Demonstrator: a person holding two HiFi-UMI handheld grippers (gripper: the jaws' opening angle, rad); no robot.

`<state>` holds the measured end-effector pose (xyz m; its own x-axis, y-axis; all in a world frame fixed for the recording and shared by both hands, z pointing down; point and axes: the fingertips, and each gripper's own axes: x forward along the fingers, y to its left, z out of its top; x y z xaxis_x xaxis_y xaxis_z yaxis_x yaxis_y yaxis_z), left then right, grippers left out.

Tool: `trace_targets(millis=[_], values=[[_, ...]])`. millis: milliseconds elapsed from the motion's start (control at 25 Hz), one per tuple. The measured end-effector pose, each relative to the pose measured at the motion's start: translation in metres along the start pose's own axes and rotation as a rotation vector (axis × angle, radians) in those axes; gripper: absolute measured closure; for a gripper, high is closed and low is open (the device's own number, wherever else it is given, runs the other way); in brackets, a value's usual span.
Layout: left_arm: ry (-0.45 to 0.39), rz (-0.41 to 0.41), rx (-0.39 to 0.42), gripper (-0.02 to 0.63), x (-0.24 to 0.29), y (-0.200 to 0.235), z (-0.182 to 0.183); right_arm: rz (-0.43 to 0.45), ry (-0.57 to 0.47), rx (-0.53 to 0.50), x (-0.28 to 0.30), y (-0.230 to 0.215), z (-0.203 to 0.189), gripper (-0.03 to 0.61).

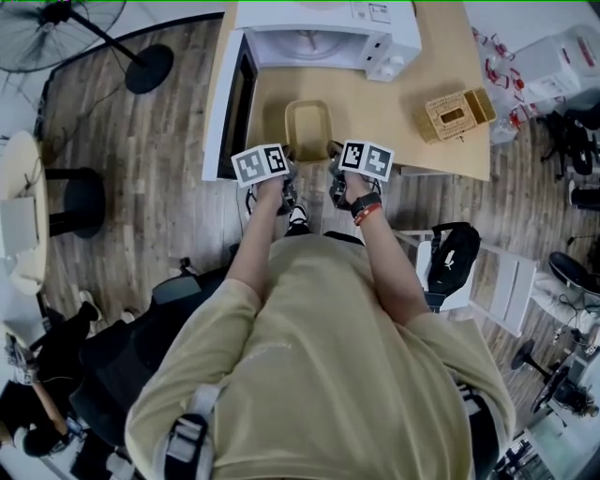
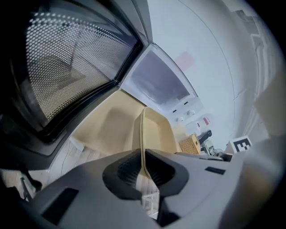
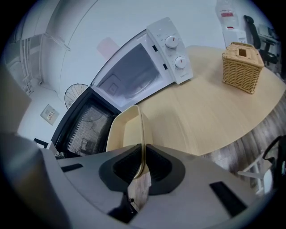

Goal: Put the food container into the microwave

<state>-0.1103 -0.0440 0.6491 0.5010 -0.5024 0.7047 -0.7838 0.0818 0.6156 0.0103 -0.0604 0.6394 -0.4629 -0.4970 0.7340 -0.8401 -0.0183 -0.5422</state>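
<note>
At the far left we see a standing fan (image 1: 56, 33) on the wooden floor. Next comes the white microwave (image 1: 328, 33) at the back of the pale wooden table (image 1: 375, 108), its dark door (image 1: 225, 103) swung wide open to the left. It has two round knobs on its right-hand panel. The print beside them is too small for us to read.

The left gripper (image 1: 292, 161) has its jaws closed on the near left rim of the food container (image 1: 308, 127). In the left gripper view the thin rim runs straight down between the ribbed black pads (image 2: 127, 172) of the left gripper (image 2: 143, 172).

The food container is a plain beige, shallow rectangular tray with rounded corners and a flared lip. It is open side up and we see no lid. It carries no label or writing that we can make out. Its long axis runs from us toward the microwave, short end facing the open cavity. It sits over the table's near part, in front of the microwave. We cannot tell whether it rests on the table or is lifted off it.

The right gripper (image 1: 333, 161) pinches the near right rim in the same way. In the right gripper view the jaws of the right gripper (image 3: 142, 167) are clamped on the lip of the food container (image 3: 127, 132).

Further right a wicker box (image 1: 457, 114) with a slot in its top stands on the table. A bottle (image 3: 228, 13) beyond it bears a red label that we cannot read.
</note>
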Motion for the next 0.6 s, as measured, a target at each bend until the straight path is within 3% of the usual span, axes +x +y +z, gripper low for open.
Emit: trace_targets(millis=[600], values=[[-0.031,-0.003,0.016,0.569,0.032,-0.01,0.062,0.032,-0.046,0.017,0.026,0.004,0.061,0.526]])
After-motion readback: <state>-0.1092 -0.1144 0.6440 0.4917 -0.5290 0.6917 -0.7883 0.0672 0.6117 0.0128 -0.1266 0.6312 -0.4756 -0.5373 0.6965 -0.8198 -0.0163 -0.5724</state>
